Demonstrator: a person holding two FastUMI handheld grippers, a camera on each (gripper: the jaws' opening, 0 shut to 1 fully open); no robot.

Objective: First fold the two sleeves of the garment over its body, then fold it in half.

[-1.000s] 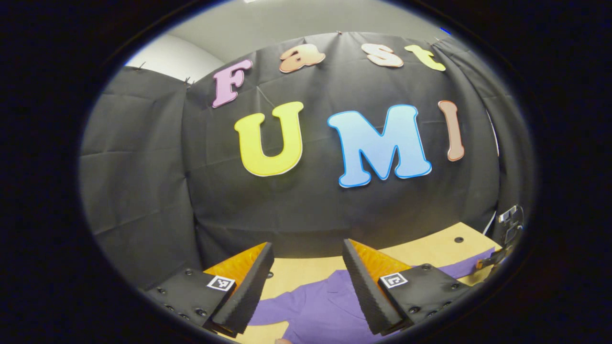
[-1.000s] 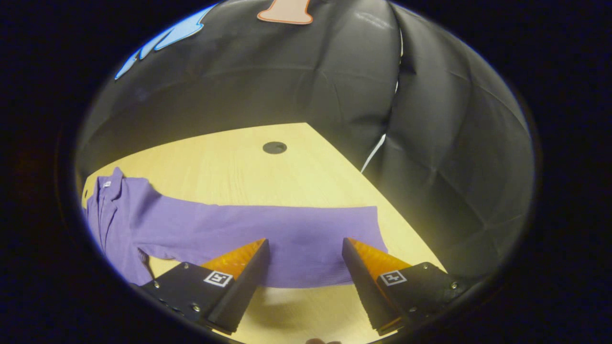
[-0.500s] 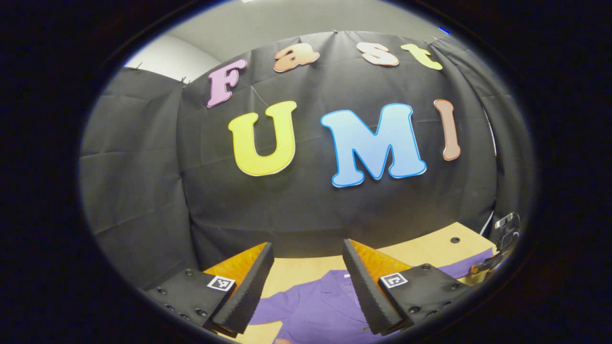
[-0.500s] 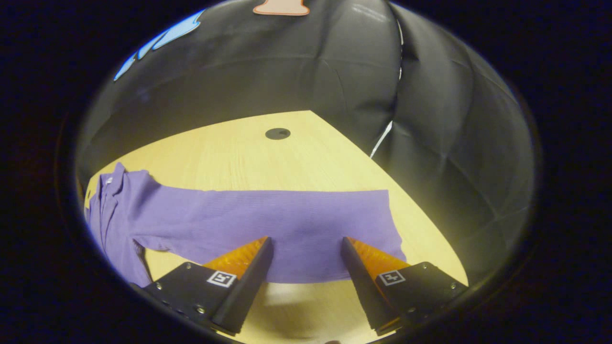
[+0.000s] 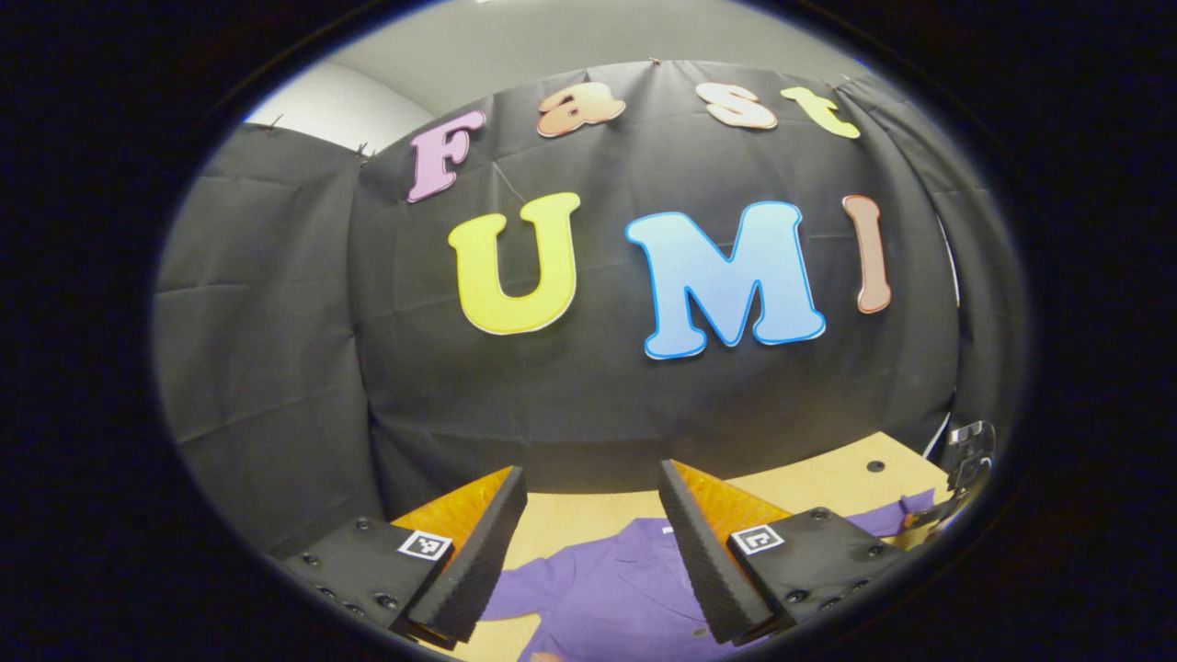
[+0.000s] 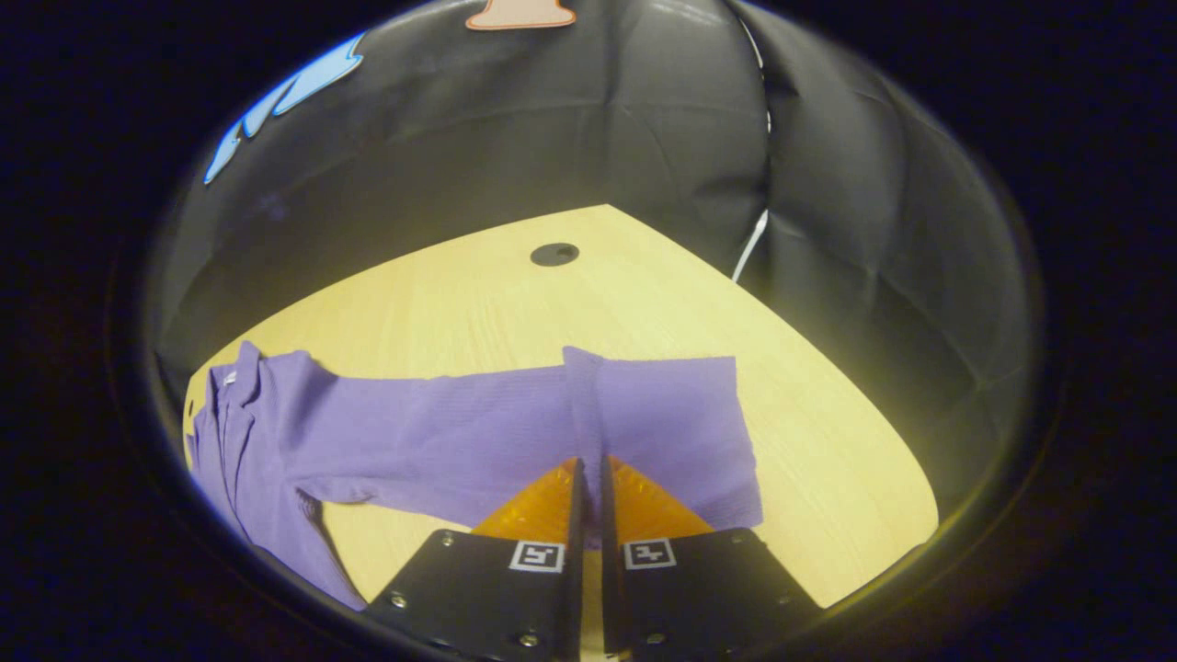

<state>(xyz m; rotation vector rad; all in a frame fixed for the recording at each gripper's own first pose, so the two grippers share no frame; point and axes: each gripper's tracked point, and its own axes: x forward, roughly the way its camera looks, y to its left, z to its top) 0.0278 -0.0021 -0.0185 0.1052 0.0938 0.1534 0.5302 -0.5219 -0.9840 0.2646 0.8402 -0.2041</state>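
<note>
While my right tongs [image 6: 588, 478] are pinched together on the right sleeve [image 6: 552, 432] of the purple garment [image 6: 267, 432], with a raised ridge of cloth running up from between them, the fold they must make runs back along that sleeve. It lies flat on the counter [image 6: 644, 303] with its long axis stretched sideways, the cuff end [image 6: 708, 414] just past the tongs toward the counter's right edge, the collar and body away to my left near the counter's left side. So the carry, as I judge it, goes leftward over the sleeve's own length onto the body. My left tongs [image 5: 588, 533] hang spread wide and hold nothing, above the collar part of the garment, near the counter's far edge. They are the nearer pair to the body and the other sleeve. No fold is made yet.
</note>
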